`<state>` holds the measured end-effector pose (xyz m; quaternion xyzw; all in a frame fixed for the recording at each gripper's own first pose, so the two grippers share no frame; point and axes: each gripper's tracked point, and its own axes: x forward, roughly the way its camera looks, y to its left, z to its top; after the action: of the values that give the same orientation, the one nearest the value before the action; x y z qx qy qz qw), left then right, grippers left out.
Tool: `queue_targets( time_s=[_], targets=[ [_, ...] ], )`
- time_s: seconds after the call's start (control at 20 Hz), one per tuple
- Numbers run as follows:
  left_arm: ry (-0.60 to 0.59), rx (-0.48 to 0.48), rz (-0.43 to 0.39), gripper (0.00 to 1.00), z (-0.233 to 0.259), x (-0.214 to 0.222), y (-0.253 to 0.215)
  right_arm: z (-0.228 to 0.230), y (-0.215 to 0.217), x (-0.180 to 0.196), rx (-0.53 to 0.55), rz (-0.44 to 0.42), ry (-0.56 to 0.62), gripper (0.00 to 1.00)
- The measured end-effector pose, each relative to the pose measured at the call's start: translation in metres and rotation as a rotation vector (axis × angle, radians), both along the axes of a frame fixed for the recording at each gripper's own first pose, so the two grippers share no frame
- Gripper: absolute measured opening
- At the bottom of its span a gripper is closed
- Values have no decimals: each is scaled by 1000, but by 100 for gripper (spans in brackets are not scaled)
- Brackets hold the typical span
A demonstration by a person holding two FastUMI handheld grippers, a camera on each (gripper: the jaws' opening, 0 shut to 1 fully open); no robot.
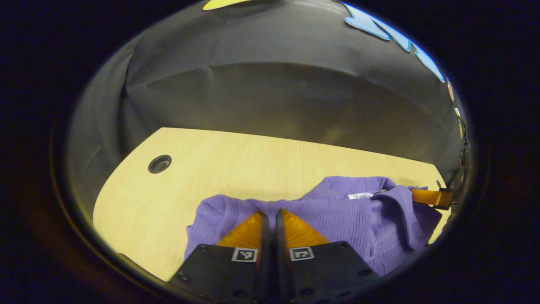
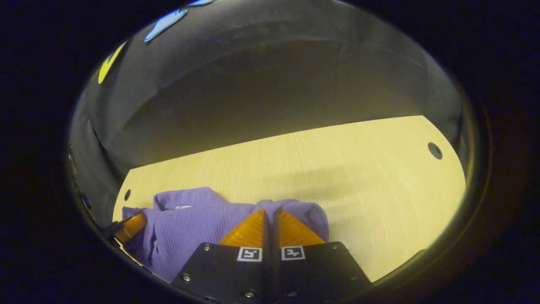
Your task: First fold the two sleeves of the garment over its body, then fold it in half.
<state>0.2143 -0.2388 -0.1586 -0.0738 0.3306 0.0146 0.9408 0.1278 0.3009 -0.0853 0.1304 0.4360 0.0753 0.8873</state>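
Observation:
A purple ribbed garment (image 1: 337,215) lies bunched on the light wooden table (image 1: 253,160), its white neck label (image 1: 360,196) facing up. In the left gripper view my left gripper (image 1: 270,212) is shut, with a fold of the garment pinched at its tips. At the far right of that view, the right gripper (image 1: 434,196) holds the other side of the cloth. In the right gripper view my right gripper (image 2: 268,210) is shut on a raised fold of the garment (image 2: 185,228). The left gripper (image 2: 130,226) appears at the cloth's far left edge.
The table has a round cable hole (image 1: 160,164) toward its far left corner, and another hole (image 2: 435,150) at the far right. The dark cloth wall (image 1: 274,84) rises just behind the table. Bare tabletop (image 2: 337,169) stretches beyond the garment.

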Motion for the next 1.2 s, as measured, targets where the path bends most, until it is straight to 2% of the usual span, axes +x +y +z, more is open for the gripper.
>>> queue_targets(
  time_s=[0.05,0.1,0.2,0.3,0.35,0.4,0.45,0.55,0.75,0.85,0.95,1.2],
  targets=[
    [4,10,-6,26,0,0,-3,1,-2,1,16,-7,11,14],
    [9,29,-15,26,0,-1,-2,4,0,0,46,-13,22,16],
    [21,82,-31,25,1,-1,-2,2,1,-1,55,-22,31,32],
    [31,131,-57,27,1,-2,-6,4,0,-1,33,-22,26,36],
    [28,150,-65,38,4,-1,-6,7,-2,-1,15,-23,21,37],
    [19,147,-77,42,7,-1,-9,11,-3,-2,1,-21,13,37],
    [12,137,-84,51,13,0,-14,17,-2,-1,-5,-15,1,43],
    [-8,122,-89,69,24,-2,-15,23,-6,-2,-38,-8,-14,78],
    [-56,118,-113,100,59,-4,-25,43,-9,-4,-38,-17,-34,79],
    [-110,118,-127,98,91,-5,-32,67,-13,-8,-38,-22,-70,79],
    [-164,121,-145,100,127,-12,-40,100,-17,-8,-38,-29,-125,80],
    [-326,99,-170,100,228,-46,-60,189,-31,-26,-37,-41,-284,80]
  ],
)
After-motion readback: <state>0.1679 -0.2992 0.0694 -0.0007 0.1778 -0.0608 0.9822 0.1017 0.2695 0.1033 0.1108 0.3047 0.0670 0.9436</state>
